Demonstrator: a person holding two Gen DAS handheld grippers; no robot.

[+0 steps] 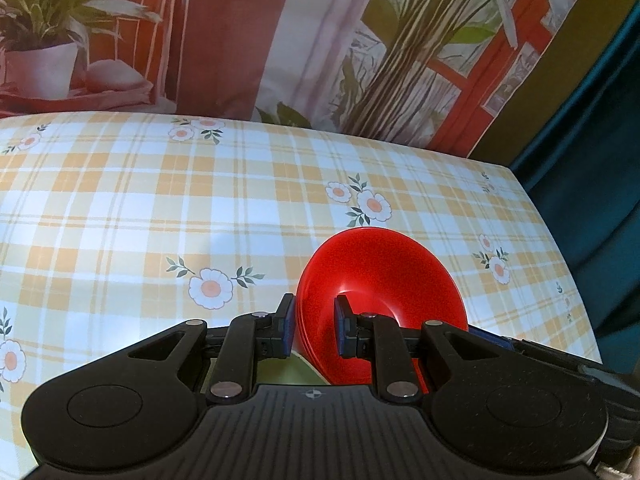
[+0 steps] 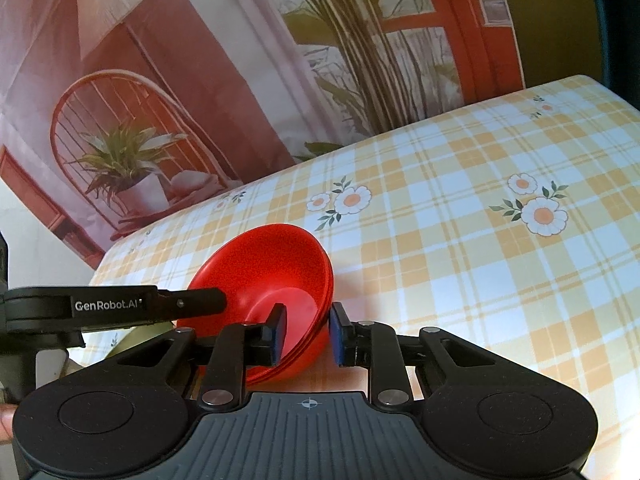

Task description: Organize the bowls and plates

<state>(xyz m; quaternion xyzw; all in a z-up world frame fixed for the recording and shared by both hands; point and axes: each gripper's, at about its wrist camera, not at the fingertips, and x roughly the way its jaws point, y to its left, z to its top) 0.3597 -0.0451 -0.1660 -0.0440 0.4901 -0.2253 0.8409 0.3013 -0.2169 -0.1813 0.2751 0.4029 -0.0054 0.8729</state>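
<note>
**Both grippers on one stack of red bowls**

We saw the bowls (image 1: 380, 280) nested, tilted above the tabletop (image 1: 120, 200). Our left gripper (image 1: 314, 326) straddled the rim on its side, our right gripper (image 2: 306, 330) the opposite rim. Each pair of fingers stood narrowly parted, one inside, one outside; we couldn't tell whether the pads pressed the wall.

My own left gripper (image 1: 314, 326) hides the near rim of the red bowls (image 1: 380, 280), so I cannot tell how many are nested or whether they touch the tablecloth (image 1: 160, 200). From my right wrist, my right gripper (image 2: 306, 334) covers their lower edge too. A greenish thing (image 1: 288, 372) shows between my left fingers; I cannot tell what it is.
</note>
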